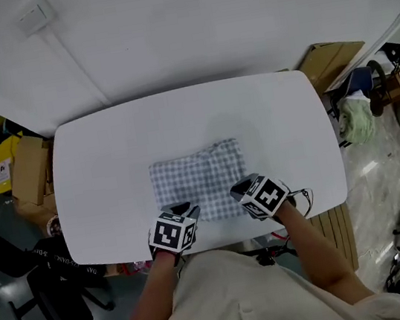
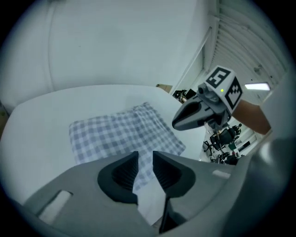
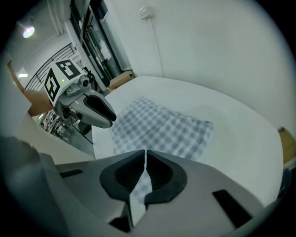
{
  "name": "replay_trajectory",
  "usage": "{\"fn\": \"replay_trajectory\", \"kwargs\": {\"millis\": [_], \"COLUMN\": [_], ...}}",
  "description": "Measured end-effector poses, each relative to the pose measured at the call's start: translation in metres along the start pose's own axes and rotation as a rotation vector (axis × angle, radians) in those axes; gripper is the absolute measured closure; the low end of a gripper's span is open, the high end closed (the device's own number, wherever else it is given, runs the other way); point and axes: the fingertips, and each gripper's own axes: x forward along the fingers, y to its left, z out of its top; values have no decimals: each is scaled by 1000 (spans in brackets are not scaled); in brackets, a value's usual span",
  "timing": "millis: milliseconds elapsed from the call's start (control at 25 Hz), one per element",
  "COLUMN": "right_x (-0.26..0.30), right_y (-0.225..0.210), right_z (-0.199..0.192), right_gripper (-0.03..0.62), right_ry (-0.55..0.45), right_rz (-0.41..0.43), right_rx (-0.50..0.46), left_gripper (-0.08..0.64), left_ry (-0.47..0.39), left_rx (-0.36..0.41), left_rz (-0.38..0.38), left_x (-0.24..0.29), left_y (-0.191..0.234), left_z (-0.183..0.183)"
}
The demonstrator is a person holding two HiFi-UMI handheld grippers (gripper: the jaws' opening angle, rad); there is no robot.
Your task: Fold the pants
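The pants (image 1: 200,182) lie folded into a small checked block at mid-frame on the counter (image 1: 109,155). At the block's lower-left corner the left gripper (image 2: 145,159) has its jaws a narrow gap apart, with no cloth pinched. At the lower-right edge the right gripper (image 3: 144,155) is closed, with nothing seen between its jaws. Either tip dragging across that near edge could peel the top layer back. If the left jaws nipped one layer only, lifting would likely undo the fold.

White table (image 1: 111,169), rounded corners, far edge by the wall. Folded grey-white checked pants (image 1: 200,182) lie flat on it, about mid-width, closer to the near edge.
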Motion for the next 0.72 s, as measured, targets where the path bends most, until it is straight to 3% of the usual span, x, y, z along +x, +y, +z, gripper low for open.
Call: {"fn": "replay_trajectory", "kwargs": {"millis": [120,280,480,720], "right_x": [-6,-14,-17,-26], "right_y": [17,34,51,48], "right_z": [-2,-6,-12,-3], "right_gripper": [566,568,568,575], "right_ry": [-105,-196,-224,-237], "right_rz": [-5,10,55,35], "right_rx": [111,215,292,308], "left_gripper": [503,531,541,541], "left_ry": [-31,-52,-55,-71], "left_rx": [5,32,34,22], "left_rz": [4,1,-10,-13], "left_x": [-2,-6,-12,-19], "left_y": [-7,-17,-21,-16], "left_z": [6,8,2,-3]}}
